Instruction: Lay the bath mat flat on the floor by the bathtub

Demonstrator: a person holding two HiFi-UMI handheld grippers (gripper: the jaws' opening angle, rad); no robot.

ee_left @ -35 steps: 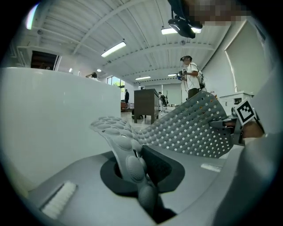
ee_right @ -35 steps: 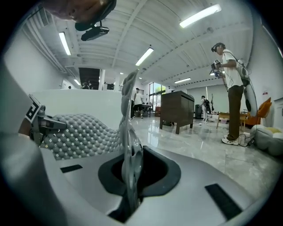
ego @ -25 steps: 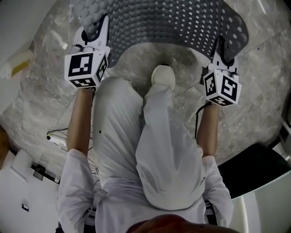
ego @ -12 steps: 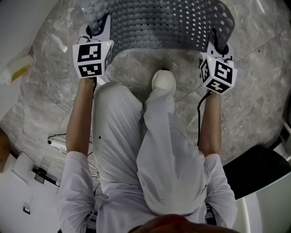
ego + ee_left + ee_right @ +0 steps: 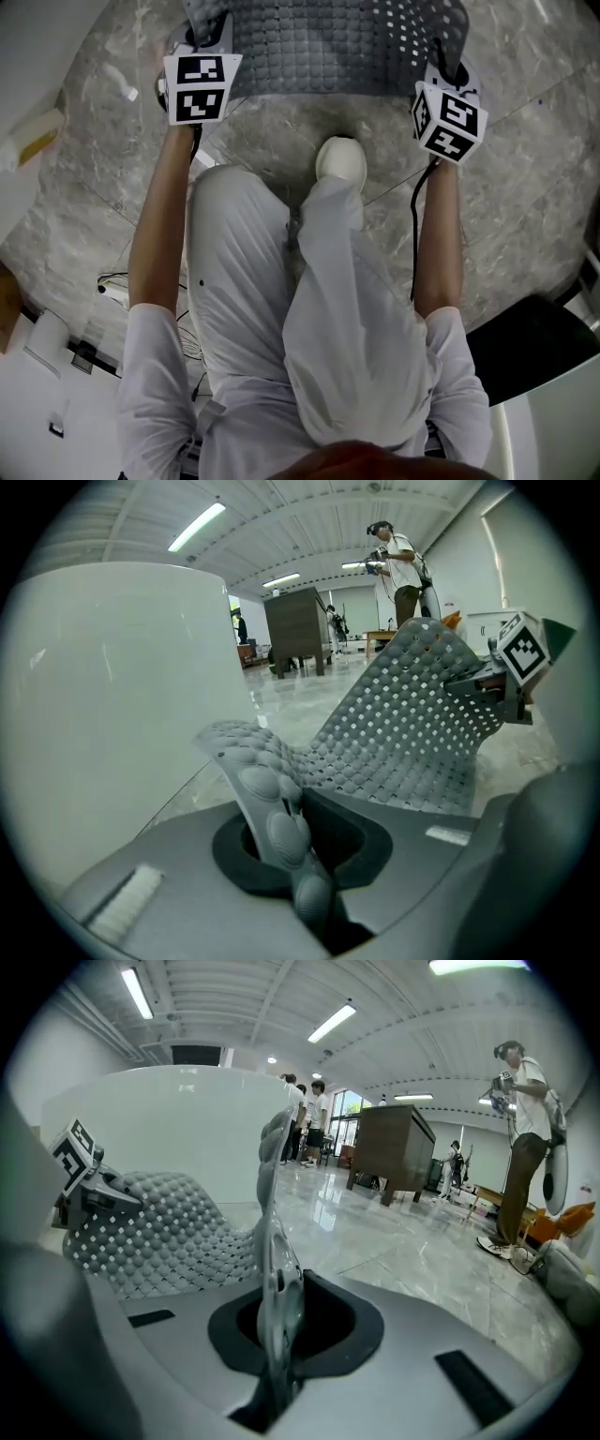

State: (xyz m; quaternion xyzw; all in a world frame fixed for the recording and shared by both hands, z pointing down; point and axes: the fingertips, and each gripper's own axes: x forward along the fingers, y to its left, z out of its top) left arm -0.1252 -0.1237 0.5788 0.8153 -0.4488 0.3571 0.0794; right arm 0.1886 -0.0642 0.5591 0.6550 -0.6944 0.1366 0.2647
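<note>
Head view first: the grey perforated bath mat (image 5: pixel 347 42) is stretched across the top of the frame. The left tongs (image 5: pixel 208 28) are on its left corner and the right tongs (image 5: pixel 442 58) on its right corner. The mat's near edge runs straight between them, over the marble floor (image 5: pixel 525 187). A white shoe (image 5: pixel 339 159) pokes out from white trousers (image 5: pixel 244 272) just below that edge. From up here the tips themselves are tucked behind the marker cubes, so the grip does not show.

Over to the left gripper view, and there it is: the jaws are clamped tight on a bumpy corner of the mat, with suction cups facing the camera. The sheet sags away to the right, up to the other gripper. The white bathtub (image 5: pixel 112 714) fills the left side, just beside the mat. That closeness is far clearer here than from above. Whether the sagging middle touches the floor, I cannot tell.

Right gripper view now: jaws pinched narrow on the mat's edge, which rises edge-on between them. The rest spreads left towards the tub wall. A dark cabinet (image 5: pixel 394 1152) and a standing person (image 5: pixel 525 1138) show far behind.
</note>
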